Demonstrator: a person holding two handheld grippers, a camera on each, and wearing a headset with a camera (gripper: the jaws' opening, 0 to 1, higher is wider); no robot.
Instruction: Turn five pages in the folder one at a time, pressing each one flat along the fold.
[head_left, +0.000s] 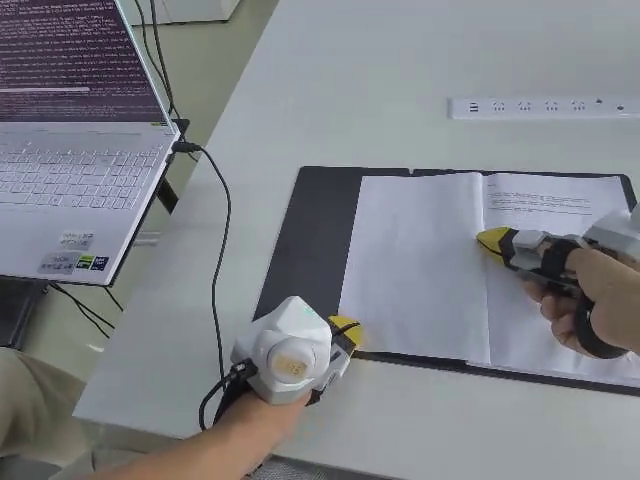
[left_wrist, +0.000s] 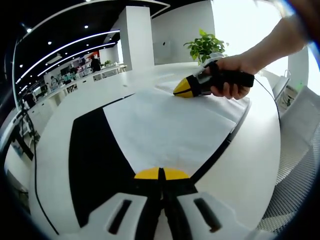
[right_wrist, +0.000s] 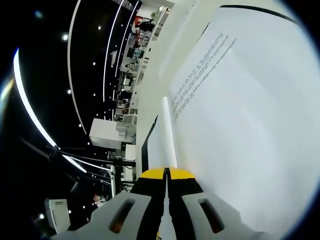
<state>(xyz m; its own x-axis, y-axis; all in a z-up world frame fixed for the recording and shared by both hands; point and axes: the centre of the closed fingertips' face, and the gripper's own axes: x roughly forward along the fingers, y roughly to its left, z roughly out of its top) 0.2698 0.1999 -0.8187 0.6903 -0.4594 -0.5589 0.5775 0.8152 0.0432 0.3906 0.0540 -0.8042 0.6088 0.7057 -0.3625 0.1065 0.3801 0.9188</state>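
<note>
A black folder (head_left: 315, 230) lies open on the white table, with a blank white page (head_left: 415, 260) on its left and a printed page (head_left: 560, 205) on its right. My right gripper (head_left: 493, 240) is shut, its yellow tips resting on the fold (head_left: 484, 290) between the two pages. In the right gripper view the shut tips (right_wrist: 166, 173) sit on the crease beside the printed page (right_wrist: 240, 100). My left gripper (head_left: 345, 328) is shut at the near left corner of the blank page. Its tips (left_wrist: 161, 173) meet the blank page's (left_wrist: 165, 125) edge, and the right gripper (left_wrist: 187, 89) shows farther off.
An open laptop (head_left: 70, 150) stands at the left, overhanging the table edge. A black cable (head_left: 218, 260) runs from it down the table's left side. A white power strip (head_left: 545, 106) lies behind the folder. A potted plant (left_wrist: 205, 46) stands beyond the table.
</note>
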